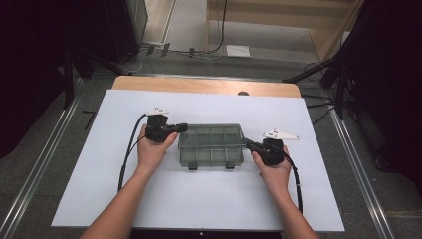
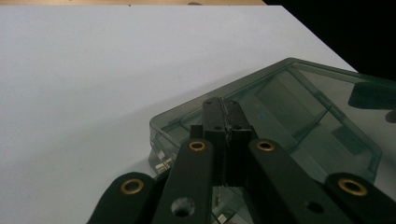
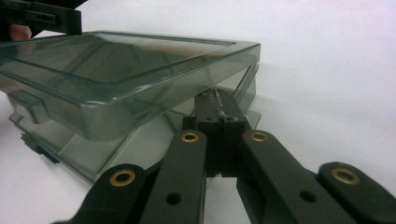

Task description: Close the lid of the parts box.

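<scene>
A smoky clear compartment box (image 1: 211, 144) lies in the middle of the white table (image 1: 199, 204), its two latches facing me. Its lid (image 3: 116, 60) stands tilted up off the base (image 3: 70, 154), with the gap wider on the latch side. My left gripper (image 1: 181, 127) is at the box's left end, jaws shut, tip resting on the lid's corner (image 2: 222, 103). My right gripper (image 1: 247, 143) is at the right end, jaws shut, its tip (image 3: 215, 95) pushed into the gap under the lid. Nothing is held between either pair of jaws.
The white board covers a wooden table whose far edge (image 1: 204, 85) shows. Dark stands and cables ring the table on the floor. Each gripper's cable (image 1: 127, 159) trails back along my forearm. The compartments that show through the lid hold nothing I can make out.
</scene>
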